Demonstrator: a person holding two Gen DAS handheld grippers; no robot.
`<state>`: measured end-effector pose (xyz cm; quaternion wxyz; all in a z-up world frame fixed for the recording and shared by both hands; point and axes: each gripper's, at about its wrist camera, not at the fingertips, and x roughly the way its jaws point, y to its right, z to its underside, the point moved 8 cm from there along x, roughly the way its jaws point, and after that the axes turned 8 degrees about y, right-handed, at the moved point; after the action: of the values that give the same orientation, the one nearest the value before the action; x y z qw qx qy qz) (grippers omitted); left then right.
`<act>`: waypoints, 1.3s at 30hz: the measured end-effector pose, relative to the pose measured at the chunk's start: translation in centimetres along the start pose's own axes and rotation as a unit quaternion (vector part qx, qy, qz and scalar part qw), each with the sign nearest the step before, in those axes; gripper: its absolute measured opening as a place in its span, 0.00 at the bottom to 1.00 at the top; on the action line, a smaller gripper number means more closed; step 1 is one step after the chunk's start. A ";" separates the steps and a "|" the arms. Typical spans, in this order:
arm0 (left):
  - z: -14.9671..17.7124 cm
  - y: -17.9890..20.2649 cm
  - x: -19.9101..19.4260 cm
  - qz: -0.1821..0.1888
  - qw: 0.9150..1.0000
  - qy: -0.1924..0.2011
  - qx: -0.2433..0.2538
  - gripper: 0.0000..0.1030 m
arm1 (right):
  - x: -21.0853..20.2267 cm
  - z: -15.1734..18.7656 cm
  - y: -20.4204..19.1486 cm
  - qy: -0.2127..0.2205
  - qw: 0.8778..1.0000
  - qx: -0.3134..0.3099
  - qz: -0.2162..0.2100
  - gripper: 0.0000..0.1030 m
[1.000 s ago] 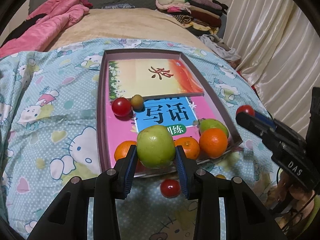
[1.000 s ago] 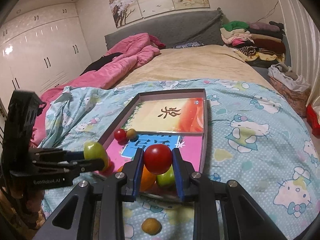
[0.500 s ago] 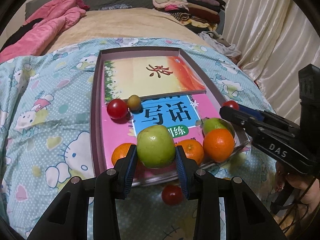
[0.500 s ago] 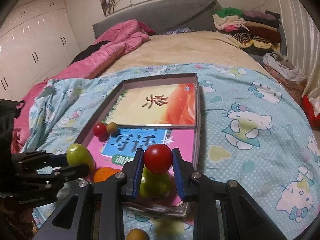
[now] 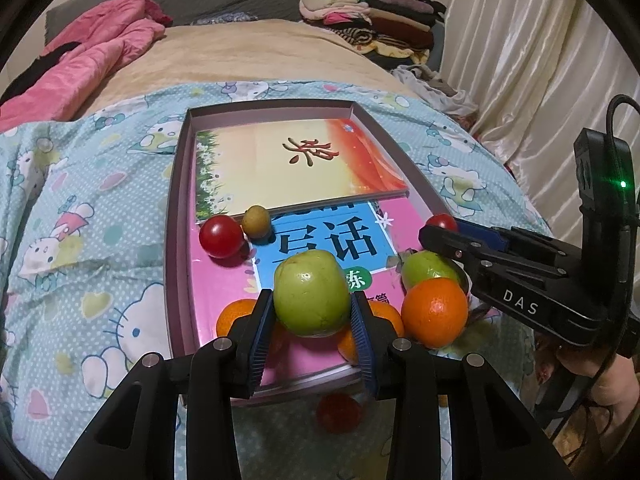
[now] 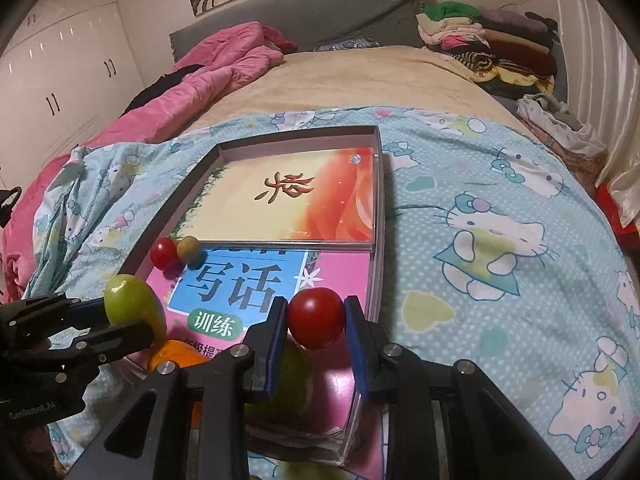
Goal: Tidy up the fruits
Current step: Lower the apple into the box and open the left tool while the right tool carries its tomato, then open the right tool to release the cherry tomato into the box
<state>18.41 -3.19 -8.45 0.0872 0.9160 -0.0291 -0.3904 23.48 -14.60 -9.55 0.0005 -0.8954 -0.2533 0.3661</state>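
My left gripper (image 5: 312, 316) is shut on a green apple (image 5: 311, 293), held over the near end of the shallow box (image 5: 176, 216). My right gripper (image 6: 317, 320) is shut on a red tomato (image 6: 316, 317), held over the box's near right part; it also shows in the left wrist view (image 5: 440, 232). In the box lie a red tomato (image 5: 221, 236), a small yellow-green fruit (image 5: 256, 221), a green apple (image 5: 430, 270) and oranges (image 5: 434, 312). A red tomato (image 5: 338, 412) lies on the bedspread just outside the box.
The box holds two books (image 5: 296, 168) and sits on a Hello Kitty bedspread (image 6: 480, 240). A pink quilt (image 6: 208, 76) lies far left, folded clothes (image 6: 480, 40) far right. Curtains (image 5: 540, 80) hang at the right.
Both grippers have moved forward over the box with their fruit. The right gripper has come in further over the box's near right part.
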 end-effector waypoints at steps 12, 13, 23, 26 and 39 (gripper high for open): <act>0.0 0.0 0.0 -0.001 1.000 0.000 0.000 0.38 | -0.2 -0.1 0.0 0.006 1.000 0.004 -0.001 0.35; 0.0 0.0 0.0 -0.001 1.000 0.000 0.000 0.38 | -0.3 -0.2 0.0 0.009 1.000 0.004 0.000 0.35; -0.1 -0.2 -0.2 -0.003 1.000 0.003 -0.007 0.39 | -1.4 -0.9 -0.4 0.031 0.999 0.000 -0.007 0.40; -0.1 -0.5 -0.4 -0.002 1.000 0.005 -0.013 0.39 | -2.0 -1.1 -0.6 0.041 0.999 0.000 -0.009 0.41; -1.0 -1.4 -3.8 0.008 0.998 0.039 -0.038 0.63 | -6.5 -0.5 -1.5 0.064 0.998 0.017 -0.012 0.65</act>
<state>16.48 -1.26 -5.34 0.1263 0.9265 -0.0184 -0.3541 19.17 -16.12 -4.61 0.0359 -0.9137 -0.2574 0.3125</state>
